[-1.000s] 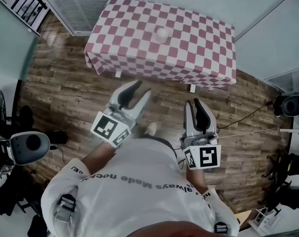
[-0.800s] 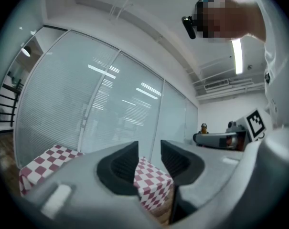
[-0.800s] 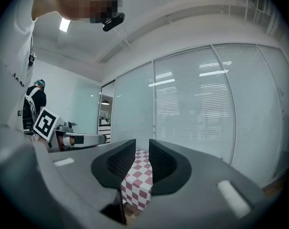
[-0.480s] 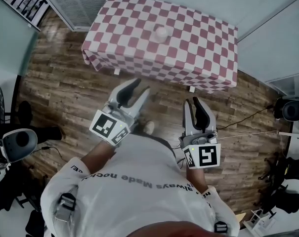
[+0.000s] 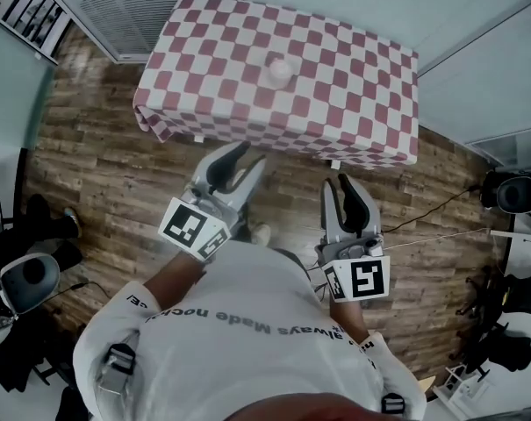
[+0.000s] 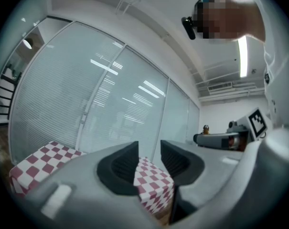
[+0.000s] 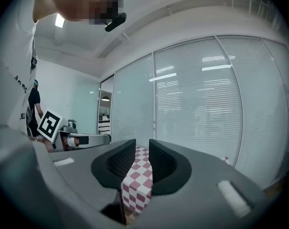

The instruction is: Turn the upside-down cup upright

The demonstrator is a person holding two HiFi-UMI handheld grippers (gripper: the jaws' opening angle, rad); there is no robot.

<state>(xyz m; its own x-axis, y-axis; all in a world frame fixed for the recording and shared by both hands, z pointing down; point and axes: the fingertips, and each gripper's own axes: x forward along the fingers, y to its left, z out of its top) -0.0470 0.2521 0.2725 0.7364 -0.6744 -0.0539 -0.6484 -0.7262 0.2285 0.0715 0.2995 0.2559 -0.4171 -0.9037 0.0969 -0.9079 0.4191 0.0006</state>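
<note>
"White cup [image 5: 280, 71], location?"
"On the red-checked table [image 5: 353, 103], near the middle of the cloth. It shows too small to confirm which end is up."
"Left gripper [image 5: 252, 153]?"
"Jaws parted, nothing between them. Held level over the wooden floor [image 5: 116, 165], well apart from the cup."
"Right gripper [image 5: 338, 182]?"
"Jaws drawn together, holding nothing. It is also over the floor, short of the table's near edge, alongside the left one."
</note>
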